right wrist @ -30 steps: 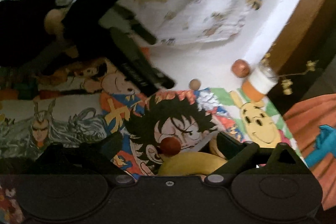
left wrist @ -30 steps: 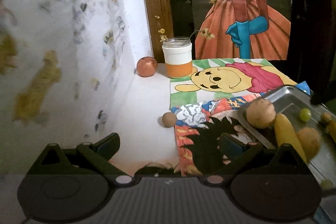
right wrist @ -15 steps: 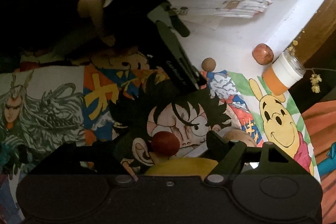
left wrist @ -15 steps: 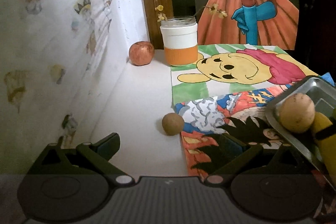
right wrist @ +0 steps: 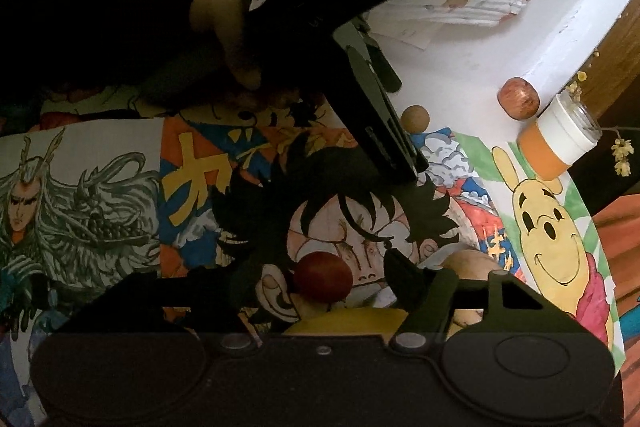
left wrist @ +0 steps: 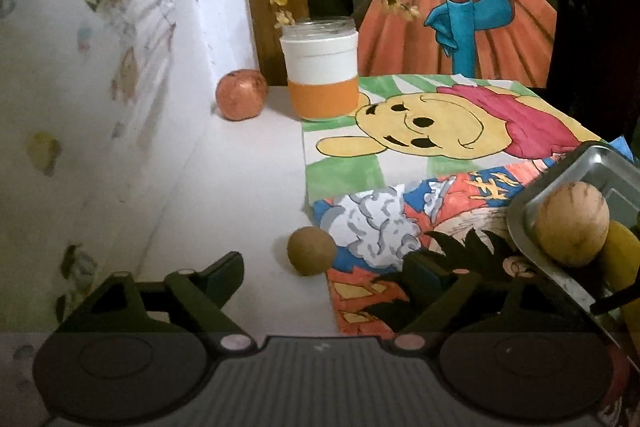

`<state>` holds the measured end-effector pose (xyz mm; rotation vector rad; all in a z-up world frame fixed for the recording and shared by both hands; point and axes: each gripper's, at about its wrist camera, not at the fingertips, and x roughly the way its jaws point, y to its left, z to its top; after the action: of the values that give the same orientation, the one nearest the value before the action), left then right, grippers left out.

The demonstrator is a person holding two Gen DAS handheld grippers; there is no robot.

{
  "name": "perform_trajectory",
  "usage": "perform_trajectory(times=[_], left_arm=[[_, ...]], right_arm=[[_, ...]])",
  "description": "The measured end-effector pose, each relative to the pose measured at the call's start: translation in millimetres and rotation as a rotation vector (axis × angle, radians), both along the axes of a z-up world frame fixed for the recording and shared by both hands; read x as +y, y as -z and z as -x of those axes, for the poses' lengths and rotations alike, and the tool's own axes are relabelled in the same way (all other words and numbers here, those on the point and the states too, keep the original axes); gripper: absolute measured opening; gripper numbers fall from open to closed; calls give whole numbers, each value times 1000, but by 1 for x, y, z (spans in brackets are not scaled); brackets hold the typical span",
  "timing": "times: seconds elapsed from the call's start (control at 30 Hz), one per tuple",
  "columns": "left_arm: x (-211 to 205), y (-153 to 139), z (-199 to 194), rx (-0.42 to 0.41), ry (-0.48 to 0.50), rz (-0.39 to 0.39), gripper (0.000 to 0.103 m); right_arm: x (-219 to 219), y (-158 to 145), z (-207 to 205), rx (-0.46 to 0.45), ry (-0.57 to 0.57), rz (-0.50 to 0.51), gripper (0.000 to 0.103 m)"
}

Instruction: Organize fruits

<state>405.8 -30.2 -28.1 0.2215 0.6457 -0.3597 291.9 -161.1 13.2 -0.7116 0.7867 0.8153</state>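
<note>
Left tool (left wrist: 320, 269) hangs with jaws apart, just narrowing, and the small brown fruit (left wrist: 311, 250) sits on the white bench between them, untouched. It looks hard, round and light, liable to roll, so pinch it across the middle. Over to the right tool (right wrist: 316, 277): jaws closing round the dark red fruit (right wrist: 322, 275), smooth and slippery-looking, not yet pressed.
</note>
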Motion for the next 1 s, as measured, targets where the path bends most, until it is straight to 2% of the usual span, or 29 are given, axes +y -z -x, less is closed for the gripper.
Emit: perform_trajectory(times=[0.07,0.13,0.33,0.57,0.8,0.9,1.0], left_arm=[[0,0,0,4,8,12,85],[0,1,-1,8,13,15,77],[1,0,-3,17,-8,46,56],[0,0,-4,10,-24,45,44],[0,-1,-5,6,-38,45,35],[2,-1,-4,4,-50,48,29],[2,-2,-3,4,-49,45,29]], right_arm=[[0,0,-2,5,1,0,61],[1,0,-3,6,10,6,58],[1,1,-3,5,27,19,55],[2,2,-7,3,51,18,40],[2,2,-8,4,51,20,39],[2,2,-10,13,51,24,43],[2,1,-12,23,51,43,44]])
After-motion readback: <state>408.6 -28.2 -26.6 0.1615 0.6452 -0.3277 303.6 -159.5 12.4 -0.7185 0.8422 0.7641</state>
